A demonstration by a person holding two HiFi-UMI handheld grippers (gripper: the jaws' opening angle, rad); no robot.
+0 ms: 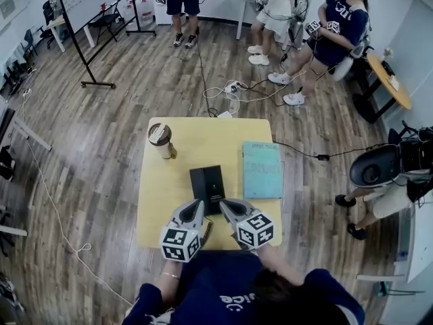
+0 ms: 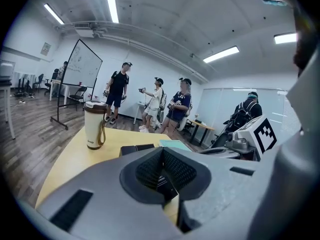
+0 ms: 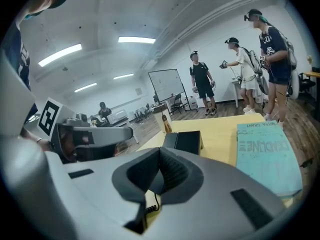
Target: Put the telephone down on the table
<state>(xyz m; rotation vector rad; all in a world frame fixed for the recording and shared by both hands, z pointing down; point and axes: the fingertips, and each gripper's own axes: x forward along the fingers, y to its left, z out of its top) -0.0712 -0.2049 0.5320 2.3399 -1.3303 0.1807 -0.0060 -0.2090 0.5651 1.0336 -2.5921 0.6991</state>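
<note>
Both tools are clenched. The left gripper (image 2: 162, 151) has its pads pressed together at the tips, with only a dark sliver bearing small print showing in the hollow behind them. The right gripper (image 3: 160, 150) is shut the same way, and a coiled cord (image 3: 152, 207) shows beneath it. I cannot tell whether either one nips anything. Just beyond both sets of tips the black telephone (image 1: 208, 183) sits near the middle of the yellow table (image 1: 155, 202), so the task's object appears to be resting on the surface already. For a proper hold, I judge the jaws would need to part first, then close evenly on the two near corners, so the telephone stays level and the cord is not dragged. There is bare tabletop to the left of the telephone. A blue book (image 1: 262, 170) lies just beside it on the right, and a lidded cup (image 1: 160, 141) stands near the far left corner. The near edge lies under the grippers, so the safest room to move is forward or leftward.
</note>
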